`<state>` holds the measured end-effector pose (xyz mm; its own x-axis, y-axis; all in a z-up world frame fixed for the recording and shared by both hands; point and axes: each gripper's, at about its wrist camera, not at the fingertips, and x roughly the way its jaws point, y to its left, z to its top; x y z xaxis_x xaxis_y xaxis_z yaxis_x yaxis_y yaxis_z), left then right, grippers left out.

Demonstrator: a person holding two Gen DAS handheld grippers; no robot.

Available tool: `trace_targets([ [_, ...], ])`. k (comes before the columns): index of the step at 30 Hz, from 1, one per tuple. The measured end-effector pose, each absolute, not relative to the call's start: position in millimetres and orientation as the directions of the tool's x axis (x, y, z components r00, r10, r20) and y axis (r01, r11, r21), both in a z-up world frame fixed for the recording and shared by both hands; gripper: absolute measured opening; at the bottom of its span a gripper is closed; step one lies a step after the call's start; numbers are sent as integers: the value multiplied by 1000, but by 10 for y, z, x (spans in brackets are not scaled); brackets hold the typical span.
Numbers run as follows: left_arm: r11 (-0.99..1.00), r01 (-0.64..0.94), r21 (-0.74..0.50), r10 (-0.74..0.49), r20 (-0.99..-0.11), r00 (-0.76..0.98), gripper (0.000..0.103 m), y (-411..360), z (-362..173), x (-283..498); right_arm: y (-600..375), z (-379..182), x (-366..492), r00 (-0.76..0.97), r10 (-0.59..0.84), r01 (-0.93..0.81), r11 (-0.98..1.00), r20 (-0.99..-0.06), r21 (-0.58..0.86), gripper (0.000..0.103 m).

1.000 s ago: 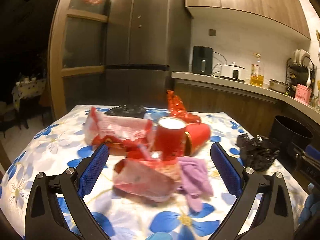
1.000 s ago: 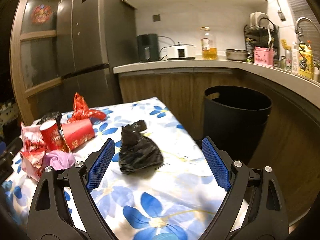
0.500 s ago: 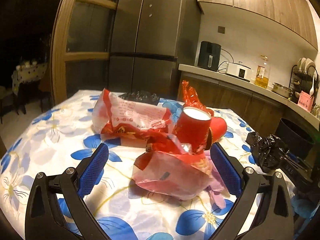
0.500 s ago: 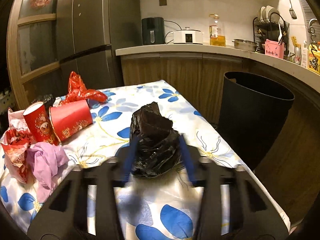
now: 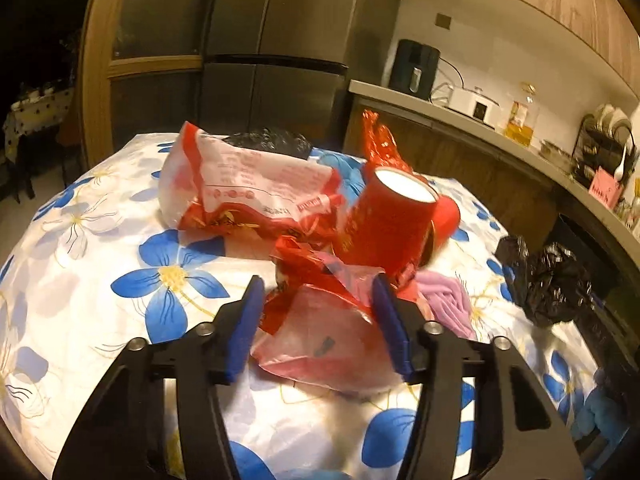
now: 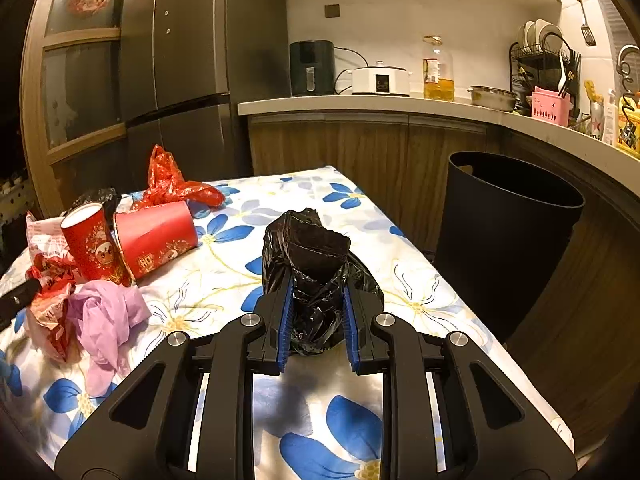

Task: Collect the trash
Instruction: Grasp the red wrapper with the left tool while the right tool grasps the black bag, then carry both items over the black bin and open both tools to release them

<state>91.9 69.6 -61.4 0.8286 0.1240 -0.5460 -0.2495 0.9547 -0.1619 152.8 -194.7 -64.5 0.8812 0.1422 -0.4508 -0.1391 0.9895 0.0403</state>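
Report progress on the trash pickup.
Done: nothing shows in the bin yet. In hand: right gripper pinches the black bag; left gripper has just been closing on the red wrapper. Left: cups, purple glove, other wrappers.

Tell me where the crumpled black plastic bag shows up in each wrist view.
Left wrist: black plastic bag at the right edge, on the table.
Right wrist: black plastic bag at centre, pinched between the right gripper jaws.
Shared landmark: the upright red cup.

Trash-strewn floral table (image 6: 224,280)
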Motion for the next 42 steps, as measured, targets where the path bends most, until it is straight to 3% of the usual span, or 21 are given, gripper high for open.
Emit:
trace_targets([
  [5, 966, -229, -121, 125, -555, 822, 34, 609, -626, 907, -1957, -603, 1456, 885, 154, -148, 988, -439, 46, 21],
  [9, 961, -248, -120, 142, -554, 820, 5, 607, -629, 863, -1989, -559, 1388, 891, 159, -155, 987, -426, 44, 20],
  [13, 953, -262, -151, 139, -551, 823, 4, 662, -597, 792, -1996, -514, 1320, 895, 166, -164, 986, -413, 41, 17],
  [23, 969, -205, -138, 130, -420, 898, 3, 400, -109, 527, -2151, -282, 1081, 914, 196, -181, 981, -354, 76, 15],
  [34, 994, 27, -102, -59, -328, 943, 4, -536, 283, 883, -2568, -65, 979, 942, 140, -117, 989, -306, 91, 15],
  [42, 981, 161, -106, -186, -313, 931, 4, -1282, 416, 1340, -3199, 104, 1061, 963, 7, 18, 996, -268, 90, 15],
])
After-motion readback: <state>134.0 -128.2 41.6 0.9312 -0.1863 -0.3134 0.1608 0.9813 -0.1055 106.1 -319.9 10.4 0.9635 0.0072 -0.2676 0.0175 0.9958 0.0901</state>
